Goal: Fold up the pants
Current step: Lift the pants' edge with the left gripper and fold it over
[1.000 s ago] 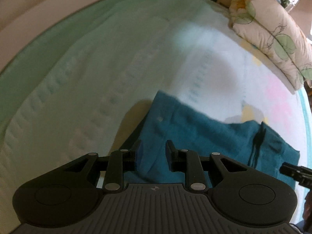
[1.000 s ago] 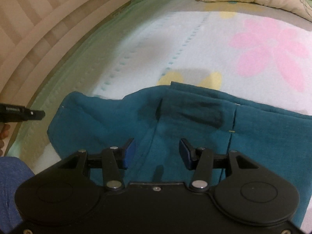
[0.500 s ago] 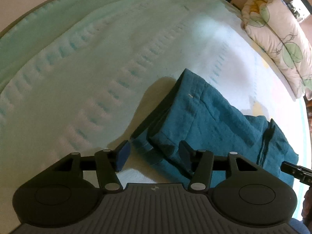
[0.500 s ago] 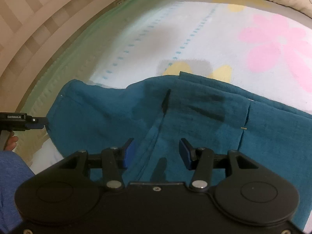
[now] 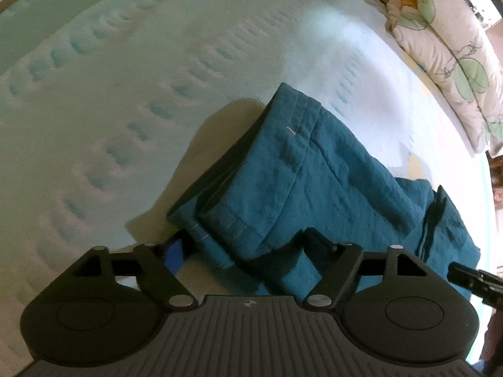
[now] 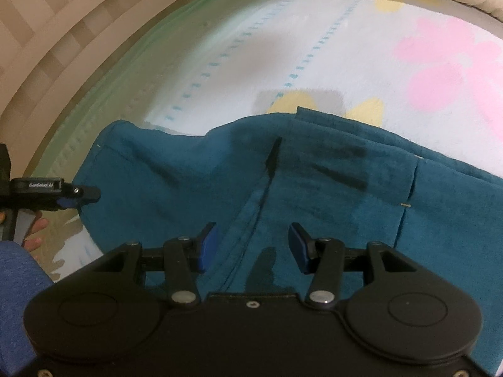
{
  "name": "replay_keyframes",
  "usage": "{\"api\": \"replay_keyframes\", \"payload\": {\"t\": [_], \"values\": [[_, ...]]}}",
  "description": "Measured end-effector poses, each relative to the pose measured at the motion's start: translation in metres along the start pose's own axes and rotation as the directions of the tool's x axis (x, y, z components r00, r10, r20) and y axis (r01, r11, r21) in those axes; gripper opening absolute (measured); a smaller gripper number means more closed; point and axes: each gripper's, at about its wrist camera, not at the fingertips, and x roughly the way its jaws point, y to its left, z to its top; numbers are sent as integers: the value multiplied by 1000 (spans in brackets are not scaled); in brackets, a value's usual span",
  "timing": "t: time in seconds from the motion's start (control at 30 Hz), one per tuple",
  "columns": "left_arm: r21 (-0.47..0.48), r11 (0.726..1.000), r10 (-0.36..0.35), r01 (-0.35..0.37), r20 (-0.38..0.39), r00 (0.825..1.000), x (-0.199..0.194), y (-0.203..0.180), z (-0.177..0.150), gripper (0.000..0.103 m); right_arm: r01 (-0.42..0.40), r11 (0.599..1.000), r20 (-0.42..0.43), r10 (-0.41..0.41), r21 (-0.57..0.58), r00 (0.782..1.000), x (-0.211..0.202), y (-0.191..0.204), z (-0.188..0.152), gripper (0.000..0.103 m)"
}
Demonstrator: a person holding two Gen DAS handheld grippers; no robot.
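Two views: from your left wrist, the left tongs (image 5: 242,246) are opening, teal pants (image 5: 301,169) hem loose between them on the bed (image 5: 125,94). From your right, right tongs (image 6: 251,242) hang half-open above the pants (image 6: 330,188), gripping nothing.

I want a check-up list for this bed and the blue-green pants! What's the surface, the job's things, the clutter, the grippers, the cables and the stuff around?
Surface: bedspread, pale green and white with dashed stitch lines, a pink flower and yellow patches.
Job's things: teal pants lying folded over in layers, stitched hem edges near the left gripper.
Clutter: nothing seen.
Grippers: left gripper jaws opening, pants hem between the fingers, pads not pressing. Right gripper open above the pants seam, holding nothing.
Cables: nothing seen.
Surroundings: floral quilt rolled at the far edge; striped wall; a blue sleeve.
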Motion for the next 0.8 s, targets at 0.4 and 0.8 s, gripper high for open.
{"api": "replay_keyframes", "payload": {"t": [0.4, 0.8], "values": [[-106, 992, 65, -66, -19, 998, -2, 2, 4, 60, -35, 999, 3, 35, 5, 999, 4, -8, -5, 57], [179, 984, -63, 23, 223, 973, -101, -113, 16, 17, -34, 999, 25, 33, 40, 999, -9, -28, -10, 57]]}}
